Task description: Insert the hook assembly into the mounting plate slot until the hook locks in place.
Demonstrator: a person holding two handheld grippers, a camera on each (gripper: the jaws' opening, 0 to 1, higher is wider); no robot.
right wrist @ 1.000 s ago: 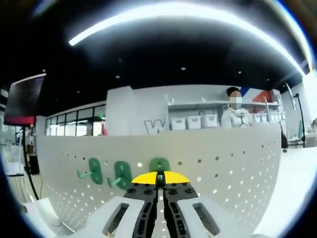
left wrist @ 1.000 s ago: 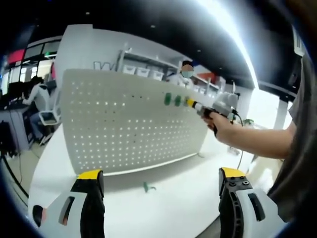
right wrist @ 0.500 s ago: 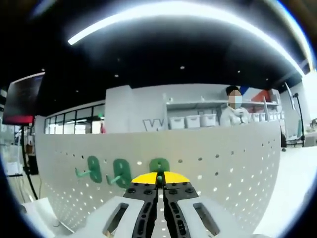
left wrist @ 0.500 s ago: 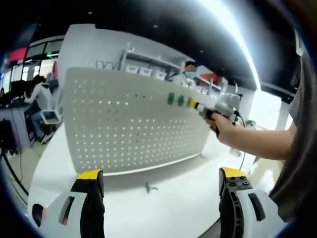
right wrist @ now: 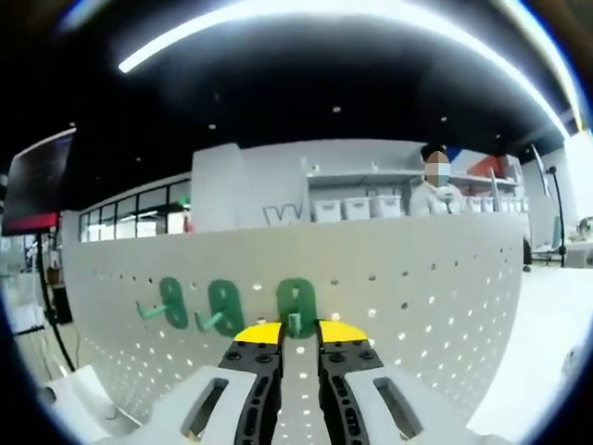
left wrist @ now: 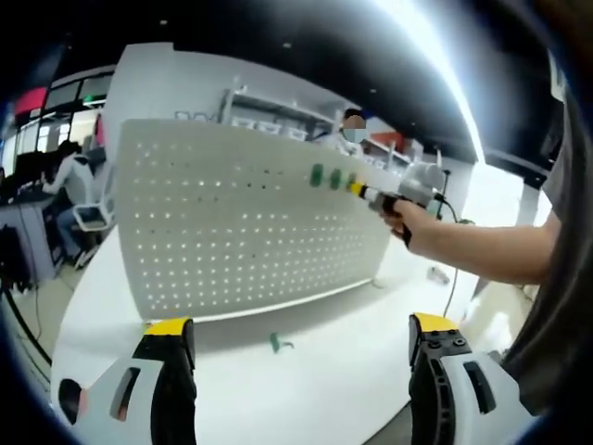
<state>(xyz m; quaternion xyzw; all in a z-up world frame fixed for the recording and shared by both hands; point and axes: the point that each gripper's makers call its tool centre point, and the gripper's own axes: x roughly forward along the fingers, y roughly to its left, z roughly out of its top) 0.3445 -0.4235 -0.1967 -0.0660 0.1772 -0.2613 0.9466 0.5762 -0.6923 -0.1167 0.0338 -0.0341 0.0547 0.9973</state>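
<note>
White pegboard (left wrist: 241, 222) stands upright on a white table (left wrist: 306, 371), this is the mounting plate. Three green hooks sit in a row near its top edge. In the right gripper view they read left to right: first hook (right wrist: 170, 303), second hook (right wrist: 225, 307), third hook (right wrist: 296, 306). The same row is seen small in the left gripper view, upper right of the board.

Right gripper (right wrist: 298, 332) is up at the board, yellow tips just in front of the third hook, jaws parted by a narrow gap. The hook's stem shows between the tips; can't tell whether the pads touch it, it looks let go. In the left gripper view this same gripper (left wrist: 357, 188) comes in from the right, held by a person's hand (left wrist: 412, 218) with a bare forearm, tips at the rightmost green hook.

Left gripper (left wrist: 301, 338) hangs low over the table, well apart from the board, jaws spread wide, nothing between them. One more green hook (left wrist: 278, 344) lies loose on the table in front of the board's lower edge, between the two yellow-capped jaws in that view.

Behind the board: shelves with white bins (right wrist: 357, 208), a person standing there (right wrist: 434, 197), another person seated at a desk (left wrist: 69, 181) far left
</note>
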